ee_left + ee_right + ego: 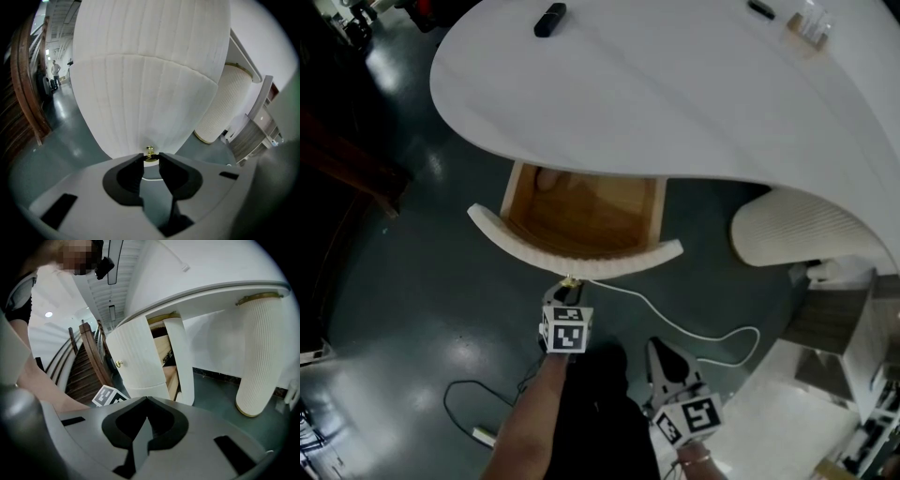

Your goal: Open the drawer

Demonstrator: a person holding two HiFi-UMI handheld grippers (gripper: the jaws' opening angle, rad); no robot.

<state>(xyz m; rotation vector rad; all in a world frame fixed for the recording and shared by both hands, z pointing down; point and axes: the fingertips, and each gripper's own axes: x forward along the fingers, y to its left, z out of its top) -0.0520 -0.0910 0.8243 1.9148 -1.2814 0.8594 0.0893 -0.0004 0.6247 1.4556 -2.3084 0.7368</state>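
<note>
Under the white desk top the drawer stands pulled out, and its wooden inside shows. Its curved, ribbed white front fills the left gripper view. My left gripper is at the middle of that front, its jaws shut on the small brass knob. My right gripper hangs lower right, away from the drawer, jaws shut with nothing between them. From the right gripper view the drawer front, its knob and the left gripper's marker cube show side-on.
A ribbed white desk leg stands right of the drawer. A white cable runs over the dark floor beside the grippers, and a dark cable with a plug lies lower left. A black object lies on the desk. A wooden staircase rises behind.
</note>
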